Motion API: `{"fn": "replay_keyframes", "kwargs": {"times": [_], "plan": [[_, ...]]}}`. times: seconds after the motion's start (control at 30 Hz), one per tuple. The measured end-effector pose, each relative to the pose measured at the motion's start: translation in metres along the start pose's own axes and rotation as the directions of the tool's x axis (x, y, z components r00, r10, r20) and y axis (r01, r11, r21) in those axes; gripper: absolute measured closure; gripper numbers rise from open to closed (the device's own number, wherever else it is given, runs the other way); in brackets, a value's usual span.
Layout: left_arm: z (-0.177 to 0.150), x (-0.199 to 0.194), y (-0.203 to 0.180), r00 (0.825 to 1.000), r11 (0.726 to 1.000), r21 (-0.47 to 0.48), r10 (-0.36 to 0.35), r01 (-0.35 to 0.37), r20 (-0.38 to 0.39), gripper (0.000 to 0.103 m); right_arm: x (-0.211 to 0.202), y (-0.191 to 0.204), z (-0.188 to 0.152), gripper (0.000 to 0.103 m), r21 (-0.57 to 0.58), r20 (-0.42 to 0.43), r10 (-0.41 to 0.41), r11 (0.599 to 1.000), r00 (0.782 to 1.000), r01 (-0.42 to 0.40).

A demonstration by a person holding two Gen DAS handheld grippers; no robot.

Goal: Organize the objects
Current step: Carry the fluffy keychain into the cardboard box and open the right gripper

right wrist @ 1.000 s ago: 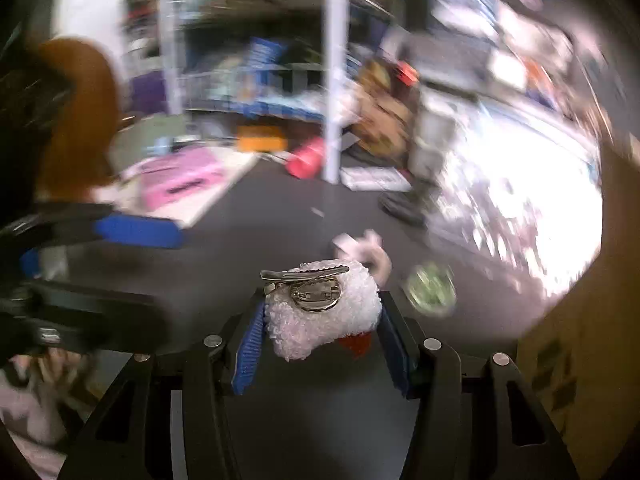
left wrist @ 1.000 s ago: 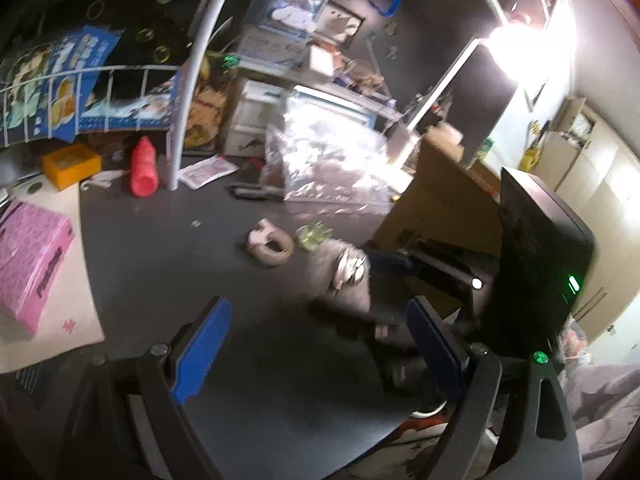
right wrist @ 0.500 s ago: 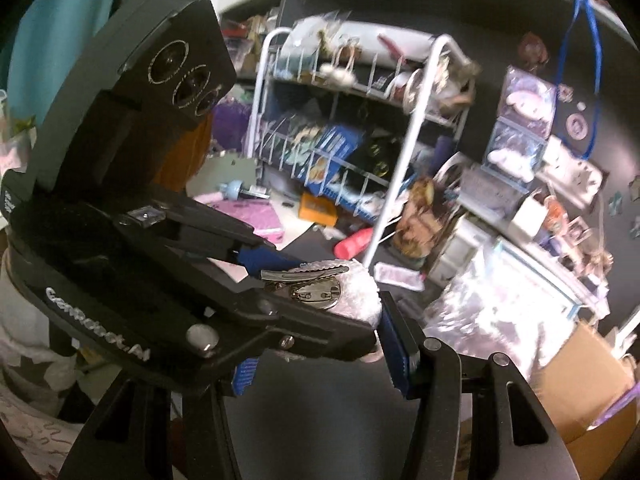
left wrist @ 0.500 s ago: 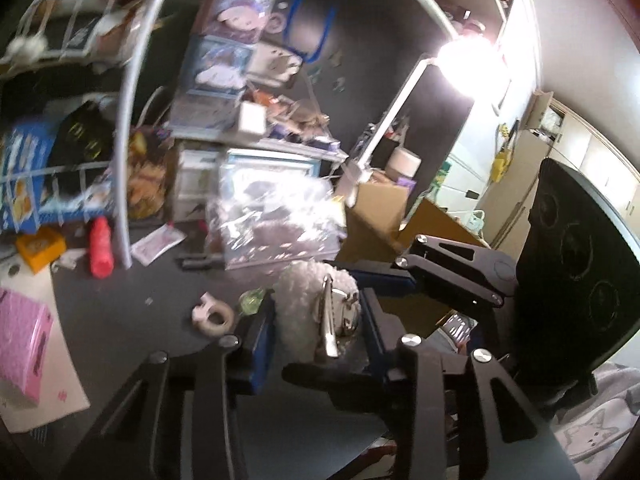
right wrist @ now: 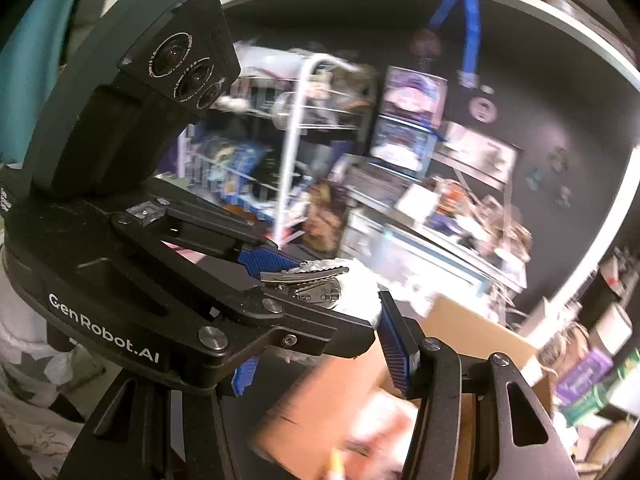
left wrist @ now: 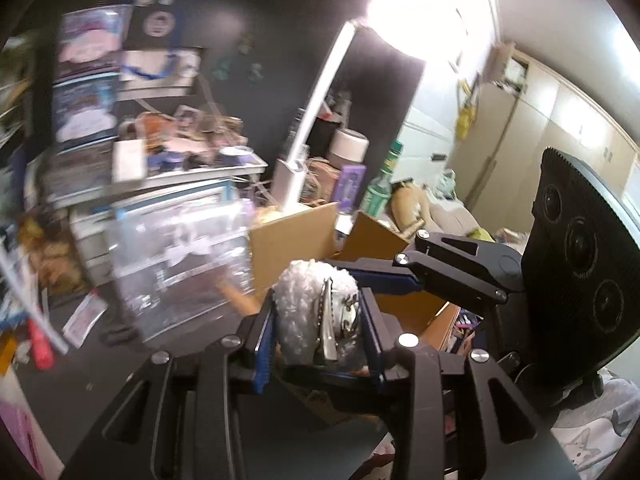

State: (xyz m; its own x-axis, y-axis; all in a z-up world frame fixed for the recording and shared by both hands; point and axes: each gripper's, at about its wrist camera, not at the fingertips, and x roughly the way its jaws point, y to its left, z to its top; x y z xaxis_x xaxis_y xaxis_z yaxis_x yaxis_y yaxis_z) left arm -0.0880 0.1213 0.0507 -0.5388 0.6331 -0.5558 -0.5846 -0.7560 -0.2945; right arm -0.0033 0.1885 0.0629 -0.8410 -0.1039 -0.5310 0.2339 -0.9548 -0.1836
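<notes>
While both grippers meet in mid-air, the fluffy white plush hair clip with a silver metal clasp (left wrist: 316, 312) sits clenched between the blue-padded fingers of the left gripper (left wrist: 318, 334). From the right wrist view, the right gripper (right wrist: 320, 344) also flanks the clip (right wrist: 352, 292), though its grasp cannot be told. An open brown cardboard box (left wrist: 296, 236) lies at 12 o'clock behind the clip.

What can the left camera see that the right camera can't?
Only the left wrist view shows the bright lamp, the green bottle and the pale cupboard doors. Only the right wrist view shows the white wire rack and the blue strap. Both show the fluffy white hair clip, pinched between both grippers' blue pads, left gripper and right gripper, and the cardboard box.
</notes>
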Motion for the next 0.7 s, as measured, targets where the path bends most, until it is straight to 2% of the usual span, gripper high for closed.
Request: {"fn": "replay_keyframes", "kwargs": {"times": [0.27,0.43,0.63,0.7], "plan": [[0.027,0.058,-0.019,0.991,0.998,0.030,-0.056,0.060,-0.124,0.068,-0.004,-0.055,-0.019,0.054,0.110,-0.087,-0.034,0.993,0.996,0.043],[0.028,0.083,-0.020,0.980,0.997,0.028,-0.060,0.067,-0.190,0.068,0.004,-0.073,-0.033,0.054,0.166,-0.136,-0.008,0.986,0.991,0.030],[0.029,0.092,-0.024,0.976,0.996,0.044,-0.070,0.081,-0.208,0.068,0.003,-0.074,-0.039,0.051,0.148,-0.160,-0.047,0.986,0.986,0.071],[0.030,0.093,-0.028,0.975,0.996,0.059,-0.056,0.070,-0.214,0.063,0.003,-0.074,-0.039,0.049,0.149,-0.167,-0.051,0.986,0.985,0.076]]}}
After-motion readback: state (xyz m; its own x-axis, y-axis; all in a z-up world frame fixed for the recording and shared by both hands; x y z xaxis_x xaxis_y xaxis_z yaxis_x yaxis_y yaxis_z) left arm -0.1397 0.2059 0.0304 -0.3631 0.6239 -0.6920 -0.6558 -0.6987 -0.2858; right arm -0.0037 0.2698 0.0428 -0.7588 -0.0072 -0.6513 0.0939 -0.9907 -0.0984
